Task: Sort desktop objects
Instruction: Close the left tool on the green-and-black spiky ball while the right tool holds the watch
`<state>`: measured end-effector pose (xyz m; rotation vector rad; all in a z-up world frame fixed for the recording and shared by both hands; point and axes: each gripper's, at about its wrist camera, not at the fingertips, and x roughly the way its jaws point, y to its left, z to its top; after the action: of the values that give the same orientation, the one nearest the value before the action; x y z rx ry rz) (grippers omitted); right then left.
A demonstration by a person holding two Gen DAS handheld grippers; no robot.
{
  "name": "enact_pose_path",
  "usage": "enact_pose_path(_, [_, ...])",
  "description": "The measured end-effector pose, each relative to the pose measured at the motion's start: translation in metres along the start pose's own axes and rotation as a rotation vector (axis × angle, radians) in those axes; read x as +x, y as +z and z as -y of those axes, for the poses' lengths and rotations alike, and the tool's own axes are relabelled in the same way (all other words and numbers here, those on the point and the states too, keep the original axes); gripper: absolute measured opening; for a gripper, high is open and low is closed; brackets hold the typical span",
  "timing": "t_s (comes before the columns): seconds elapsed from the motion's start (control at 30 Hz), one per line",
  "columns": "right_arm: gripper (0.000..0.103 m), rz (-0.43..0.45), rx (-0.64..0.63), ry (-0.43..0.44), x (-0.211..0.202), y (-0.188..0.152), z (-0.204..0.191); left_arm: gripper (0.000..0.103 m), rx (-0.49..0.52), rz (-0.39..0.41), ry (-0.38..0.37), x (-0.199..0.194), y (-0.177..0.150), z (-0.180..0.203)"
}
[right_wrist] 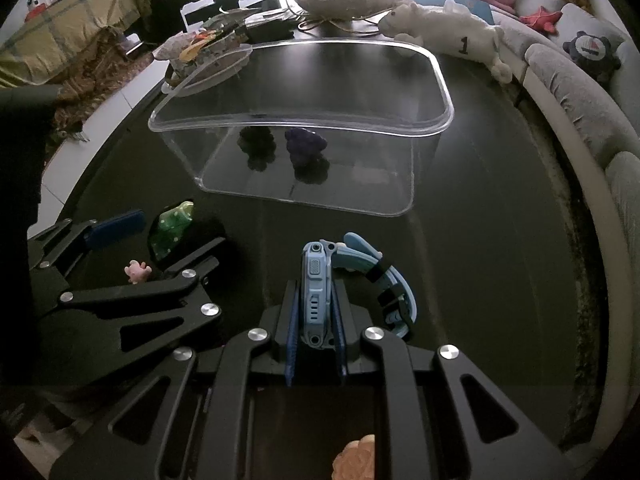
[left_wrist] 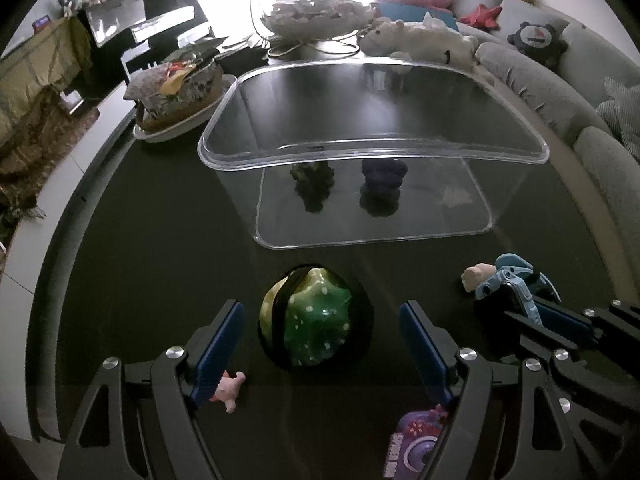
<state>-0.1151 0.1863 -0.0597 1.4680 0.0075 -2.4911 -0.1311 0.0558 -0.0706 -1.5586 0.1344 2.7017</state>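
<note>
While toys crowd the table (left_wrist: 160, 240), a clear bin (left_wrist: 372, 148) stands ahead.

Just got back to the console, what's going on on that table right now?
A person is sorting small toys into the clear bin, which already holds two small dark toys. The right gripper is shut on a blue watch. The left gripper is open around a green ball, not yet closed on it. A small pink figure lies beside it.

left claw (left_wrist: 322, 344) spread wide; right claw (right_wrist: 316, 320) clamped, level
</note>
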Motion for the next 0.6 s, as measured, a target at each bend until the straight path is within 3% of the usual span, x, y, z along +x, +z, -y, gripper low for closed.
enact_pose_path(0.33, [0.014, -0.026, -0.008, -0.013, 0.012, 0.003, -0.003, 0.074, -0.008, -0.018, -0.025, 0.018, 0.006, -0.005])
enact_pose_path(0.43, [0.014, -0.031, -0.01, -0.006, 0.014, 0.002, -0.004, 0.059, 0.025, -0.001, -0.012, 0.018, 0.006, -0.002])
enact_pose_path(0.6, [0.014, -0.027, 0.007, -0.008, 0.013, 0.001, -0.001, 0.059, 0.052, 0.0, 0.008, 0.016, 0.002, 0.005])
